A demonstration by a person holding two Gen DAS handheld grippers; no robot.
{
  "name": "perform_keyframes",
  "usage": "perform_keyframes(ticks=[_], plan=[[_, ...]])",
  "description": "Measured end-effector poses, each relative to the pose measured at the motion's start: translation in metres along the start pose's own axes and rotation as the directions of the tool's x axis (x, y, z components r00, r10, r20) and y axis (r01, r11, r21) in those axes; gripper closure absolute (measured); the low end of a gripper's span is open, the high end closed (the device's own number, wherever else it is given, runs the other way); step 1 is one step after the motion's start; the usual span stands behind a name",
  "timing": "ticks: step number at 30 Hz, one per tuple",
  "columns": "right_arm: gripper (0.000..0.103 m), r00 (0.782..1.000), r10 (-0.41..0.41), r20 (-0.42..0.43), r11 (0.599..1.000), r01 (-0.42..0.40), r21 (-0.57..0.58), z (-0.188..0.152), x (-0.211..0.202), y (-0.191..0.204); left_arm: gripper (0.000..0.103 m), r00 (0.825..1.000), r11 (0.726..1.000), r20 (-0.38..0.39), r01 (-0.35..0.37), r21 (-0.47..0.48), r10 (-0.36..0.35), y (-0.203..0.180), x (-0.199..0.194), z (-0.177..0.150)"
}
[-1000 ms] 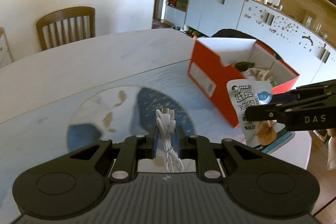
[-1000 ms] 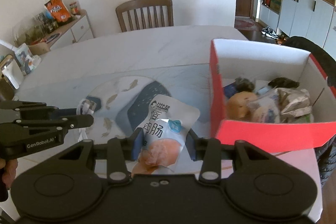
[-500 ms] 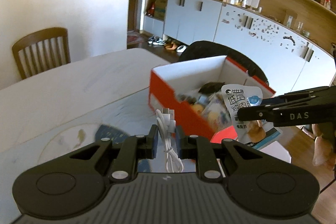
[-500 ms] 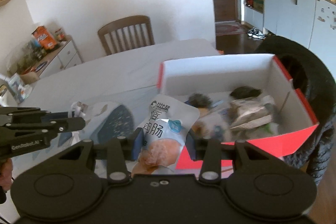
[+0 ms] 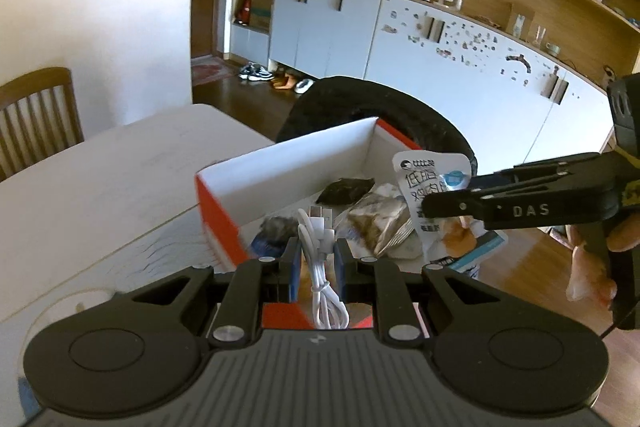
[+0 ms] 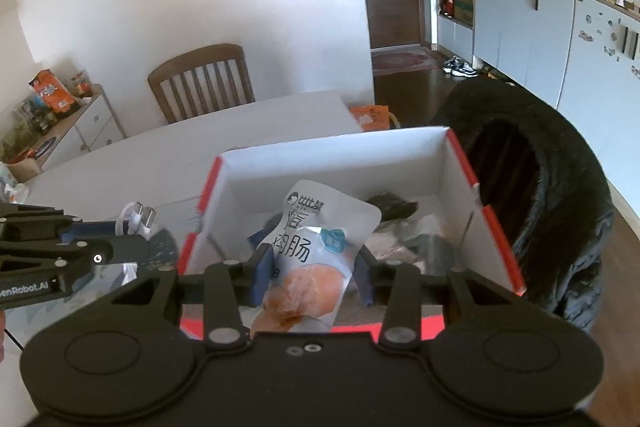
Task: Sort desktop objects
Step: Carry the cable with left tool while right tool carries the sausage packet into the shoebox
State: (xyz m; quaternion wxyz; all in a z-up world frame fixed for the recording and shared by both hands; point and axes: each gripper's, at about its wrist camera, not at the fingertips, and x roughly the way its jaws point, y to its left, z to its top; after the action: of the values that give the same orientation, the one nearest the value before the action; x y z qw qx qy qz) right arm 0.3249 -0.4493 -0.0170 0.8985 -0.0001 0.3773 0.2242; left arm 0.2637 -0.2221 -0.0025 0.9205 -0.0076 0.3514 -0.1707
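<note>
1. Centrally in the left wrist view, a bundled white USB cable [image 5: 318, 247] stands pinched between the blue pads of the left gripper [image 5: 317, 261], its plugs pointing up just above the fingertips.
2. Right behind the cable, in mid-frame, sits the red cardboard box [image 5: 218, 211] with white inner walls, already holding several wrapped snacks and a dark packet [image 5: 347, 190].
3. At the right of that view, the right gripper [image 5: 430, 207] reaches in from the frame edge, clamped on a white sausage pouch [image 5: 434, 195] that hangs over the box's near right corner.
4. From the right wrist view, the same pouch [image 6: 310, 255] fills the lower centre, gripped at both side edges by the right gripper [image 6: 310, 273] and hanging over the open box [image 6: 498, 239].
5. At the left edge of this view, the left gripper [image 6: 116, 247] shows side-on with the cable's plugs [image 6: 140, 217] sticking up, beside the box's left wall.
6. Around the box lies the white table [image 6: 240, 131]; a wooden chair [image 6: 202, 81] stands behind it in the upper left, and a black jacket [image 6: 560, 211] drapes at the right.
</note>
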Motion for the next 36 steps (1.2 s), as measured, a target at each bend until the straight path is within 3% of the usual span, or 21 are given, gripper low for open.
perform_keyframes(ticks=[12,15,26,32,33,36], plan=[[0.061,0.997,0.018,-0.069,0.995,-0.025,-0.098,0.026,0.041,-0.023,0.087,0.996,0.999,-0.083,-0.016,0.049,0.020,-0.016,0.063,0.019],[0.061,0.994,0.027,-0.102,0.992,-0.040,-0.120,0.027,0.059,-0.021,0.087,0.994,0.999,-0.110,-0.026,0.020,0.028,-0.013,0.073,0.016],[0.061,0.977,0.060,-0.206,0.987,-0.089,-0.132,0.025,0.115,-0.013,0.087,0.985,0.999,-0.165,-0.042,0.011,0.044,-0.012,0.091,0.007],[0.059,0.974,0.047,-0.221,0.988,-0.078,-0.133,0.026,0.126,-0.014,0.087,0.984,0.999,-0.171,-0.044,-0.003,0.043,-0.012,0.093,0.008],[0.059,0.975,0.039,-0.219,0.989,-0.070,-0.134,0.026,0.126,-0.014,0.087,0.984,0.999,-0.171,-0.044,-0.004,0.043,-0.013,0.093,0.008],[0.044,0.979,0.027,-0.204,0.991,-0.053,-0.123,0.028,0.123,-0.019,0.087,0.984,0.999,-0.171,-0.043,-0.009,0.041,-0.013,0.093,0.007]])
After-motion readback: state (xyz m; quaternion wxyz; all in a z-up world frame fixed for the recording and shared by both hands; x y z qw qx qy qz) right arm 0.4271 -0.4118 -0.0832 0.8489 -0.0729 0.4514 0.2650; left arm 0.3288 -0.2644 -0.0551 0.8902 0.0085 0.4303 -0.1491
